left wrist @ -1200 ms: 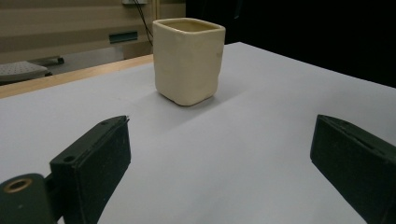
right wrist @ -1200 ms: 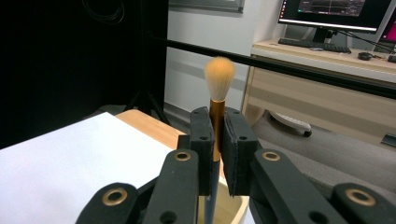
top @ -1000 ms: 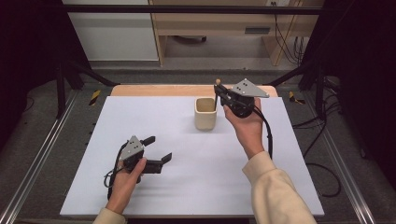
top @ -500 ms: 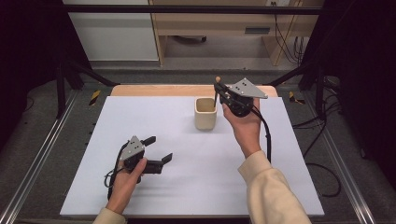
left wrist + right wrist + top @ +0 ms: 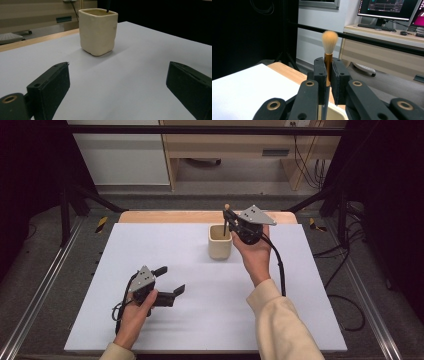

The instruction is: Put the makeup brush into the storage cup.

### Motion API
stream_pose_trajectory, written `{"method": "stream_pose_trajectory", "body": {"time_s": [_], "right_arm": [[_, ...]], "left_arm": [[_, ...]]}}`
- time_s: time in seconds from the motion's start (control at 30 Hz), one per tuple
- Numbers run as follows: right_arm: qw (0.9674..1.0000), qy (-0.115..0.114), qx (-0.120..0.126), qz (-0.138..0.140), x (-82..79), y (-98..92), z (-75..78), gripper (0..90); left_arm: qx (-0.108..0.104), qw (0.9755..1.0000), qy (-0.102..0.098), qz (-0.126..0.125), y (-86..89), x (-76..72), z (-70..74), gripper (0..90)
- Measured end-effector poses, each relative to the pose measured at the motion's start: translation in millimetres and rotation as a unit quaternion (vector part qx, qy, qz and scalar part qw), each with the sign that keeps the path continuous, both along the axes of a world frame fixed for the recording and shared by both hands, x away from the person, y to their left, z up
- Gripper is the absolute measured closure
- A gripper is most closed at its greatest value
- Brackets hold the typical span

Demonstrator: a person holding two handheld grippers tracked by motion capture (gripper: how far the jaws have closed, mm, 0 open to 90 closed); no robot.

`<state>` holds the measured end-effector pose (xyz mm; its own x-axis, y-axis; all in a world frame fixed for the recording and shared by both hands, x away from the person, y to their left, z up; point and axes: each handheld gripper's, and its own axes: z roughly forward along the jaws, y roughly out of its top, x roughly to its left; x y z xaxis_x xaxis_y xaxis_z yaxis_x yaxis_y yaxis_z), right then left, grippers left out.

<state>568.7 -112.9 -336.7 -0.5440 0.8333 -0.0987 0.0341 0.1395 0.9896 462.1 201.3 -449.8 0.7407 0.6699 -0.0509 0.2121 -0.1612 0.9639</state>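
A cream square cup [image 5: 220, 241] [image 5: 98, 30] stands upright on the white board [image 5: 200, 320], toward the back. My right gripper [image 5: 229, 218] [image 5: 327, 72] hangs over the cup's right rim, shut on a makeup brush [image 5: 329, 50]. The brush stands upright with its pale bristles up [image 5: 226, 207] and its dark handle reaching down into the cup [image 5: 108, 7]. My left gripper [image 5: 169, 281] rests on the board at the near left, held in a hand. Its jaws are wide apart with nothing between them, pointing toward the cup.
A wooden table edge [image 5: 165, 216] runs behind the white board. Black frame legs [image 5: 75, 195] stand at both back corners, with metal rails [image 5: 35, 290] along the sides. A desk with monitors [image 5: 387, 7] is beyond the table.
The right gripper has carried the brush slightly left and down, so the handle now reaches into the cup. The left gripper has not moved.
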Motion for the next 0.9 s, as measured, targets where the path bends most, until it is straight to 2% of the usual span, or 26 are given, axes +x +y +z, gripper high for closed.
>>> {"method": "stream_pose_trajectory", "body": {"time_s": [0.3,0.9], "right_arm": [[0.9999,0.01,-0.003,0.0,4.7,0.4,-9.9,83.7],[0.9992,0.039,0.012,-0.006,9.7,-5.9,-34.5,83.7]], "left_arm": [[0.0,1.0,0.0,0.001,-0.3,0.0,-0.2,4.5],[0.001,1.0,0.001,0.001,-0.5,0.1,-0.4,4.5]]}}
